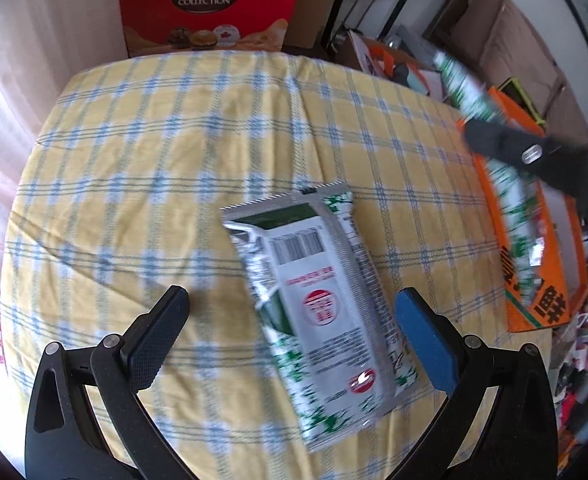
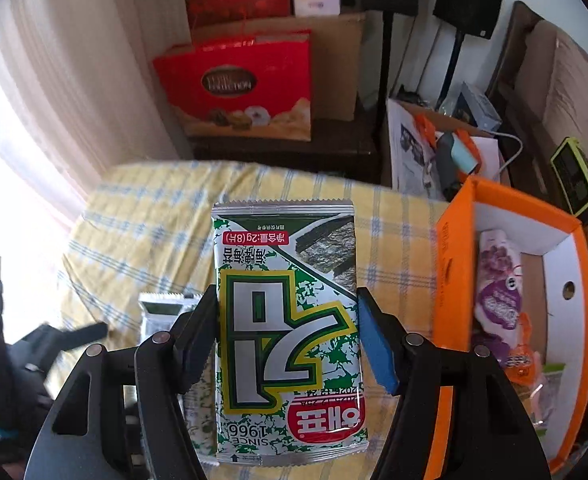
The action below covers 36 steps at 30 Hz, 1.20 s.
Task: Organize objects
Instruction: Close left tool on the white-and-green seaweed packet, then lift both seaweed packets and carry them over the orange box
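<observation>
Left gripper: jaws spread wide, nothing held, low in its own frame; right gripper: jaws closed on a seaweed packet, lower centre.

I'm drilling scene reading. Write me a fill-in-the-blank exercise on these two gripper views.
1. The right gripper is shut on a seaweed ____.
2. The left gripper is ____, above a second packet lying on the checked tablecloth.
3. The purple snack bag lies inside the ____ box.

Missing words: packet; open; orange
</observation>
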Each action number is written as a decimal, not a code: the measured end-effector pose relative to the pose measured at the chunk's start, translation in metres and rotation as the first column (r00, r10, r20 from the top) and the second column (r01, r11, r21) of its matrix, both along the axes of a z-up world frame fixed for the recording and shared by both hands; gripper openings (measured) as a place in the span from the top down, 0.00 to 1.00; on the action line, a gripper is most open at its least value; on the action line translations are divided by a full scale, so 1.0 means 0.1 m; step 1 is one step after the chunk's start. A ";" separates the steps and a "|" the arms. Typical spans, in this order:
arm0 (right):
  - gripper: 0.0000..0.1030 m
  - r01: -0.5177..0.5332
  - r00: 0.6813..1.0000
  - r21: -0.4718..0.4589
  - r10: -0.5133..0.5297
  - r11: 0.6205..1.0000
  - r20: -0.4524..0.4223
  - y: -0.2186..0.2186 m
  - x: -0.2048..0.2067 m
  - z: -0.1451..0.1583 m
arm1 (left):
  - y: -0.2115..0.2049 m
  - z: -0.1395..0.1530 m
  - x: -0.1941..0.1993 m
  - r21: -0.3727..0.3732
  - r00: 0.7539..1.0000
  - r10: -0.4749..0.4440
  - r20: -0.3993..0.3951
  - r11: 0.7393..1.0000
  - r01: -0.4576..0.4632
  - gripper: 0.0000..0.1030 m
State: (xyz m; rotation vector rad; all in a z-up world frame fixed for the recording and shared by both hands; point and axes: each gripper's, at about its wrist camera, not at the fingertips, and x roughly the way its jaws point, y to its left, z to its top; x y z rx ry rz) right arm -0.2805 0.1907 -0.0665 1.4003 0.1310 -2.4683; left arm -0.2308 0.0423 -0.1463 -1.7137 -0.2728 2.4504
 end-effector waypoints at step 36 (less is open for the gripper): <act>0.34 0.046 0.997 -0.023 -0.047 0.999 -0.056 0.45 0.27 0.44 | 0.32 0.60 0.03 -0.111 0.984 -0.057 -0.168 0.993 0.038 0.39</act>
